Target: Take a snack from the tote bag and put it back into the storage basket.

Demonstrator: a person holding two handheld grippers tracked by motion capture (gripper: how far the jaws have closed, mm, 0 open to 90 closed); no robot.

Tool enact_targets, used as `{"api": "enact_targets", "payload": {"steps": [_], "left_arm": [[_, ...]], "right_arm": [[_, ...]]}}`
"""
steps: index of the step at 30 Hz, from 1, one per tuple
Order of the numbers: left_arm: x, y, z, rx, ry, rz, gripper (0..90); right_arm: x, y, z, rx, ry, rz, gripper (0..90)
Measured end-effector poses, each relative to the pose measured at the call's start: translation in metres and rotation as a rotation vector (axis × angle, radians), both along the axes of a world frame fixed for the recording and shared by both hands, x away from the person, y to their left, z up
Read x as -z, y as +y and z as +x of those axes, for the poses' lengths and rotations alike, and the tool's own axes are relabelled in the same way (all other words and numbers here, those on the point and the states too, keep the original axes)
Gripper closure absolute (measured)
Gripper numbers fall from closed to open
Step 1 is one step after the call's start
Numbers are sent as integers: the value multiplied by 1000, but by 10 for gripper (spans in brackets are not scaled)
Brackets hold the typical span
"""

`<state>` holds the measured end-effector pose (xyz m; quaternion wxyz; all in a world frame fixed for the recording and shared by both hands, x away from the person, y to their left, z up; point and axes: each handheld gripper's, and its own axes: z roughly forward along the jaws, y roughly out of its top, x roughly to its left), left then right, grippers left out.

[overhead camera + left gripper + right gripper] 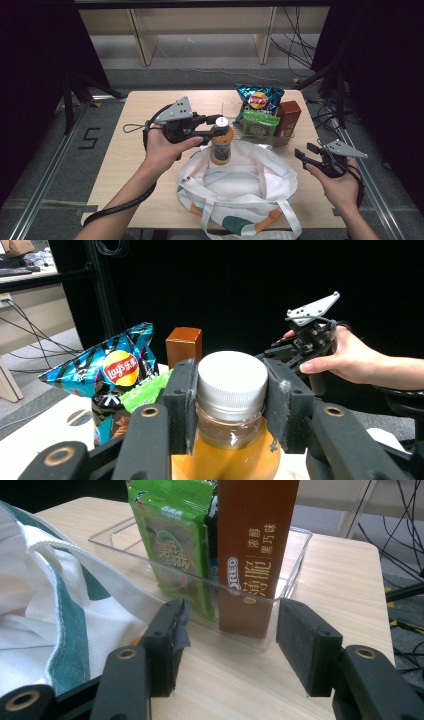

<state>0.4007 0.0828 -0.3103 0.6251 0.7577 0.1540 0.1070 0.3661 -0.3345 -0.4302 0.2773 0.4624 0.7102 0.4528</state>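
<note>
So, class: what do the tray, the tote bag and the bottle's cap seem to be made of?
Tray: clear hard plastic, since the packets show through its glossy walls.
Tote bag: white woven cloth with a stitched hem, probably cotton canvas.
Cap: white matte plastic, ridged around its side.

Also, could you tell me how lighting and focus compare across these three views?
High view: table evenly lit, dark surround. Left gripper view: bottle cap sharp against a black backdrop. Right gripper view: brown box crisp, the near jaws softer.
</note>
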Motion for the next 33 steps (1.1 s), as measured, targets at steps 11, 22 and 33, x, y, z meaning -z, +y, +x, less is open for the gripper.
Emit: {"api": "enact_targets", "payload": {"steps": [11,22,33], "left_arm": [[-6,-1,2,1,0,-13,590],[-20,-1,1,4,-13,-31,590],[-34,-2,4,5,-38,-35,590]], "right_arm": [[-2,-1,-1,19,-25,4,464],[-1,-1,-1,52,-41,23,464],[-1,-2,-1,40,-26,11,464]]}}
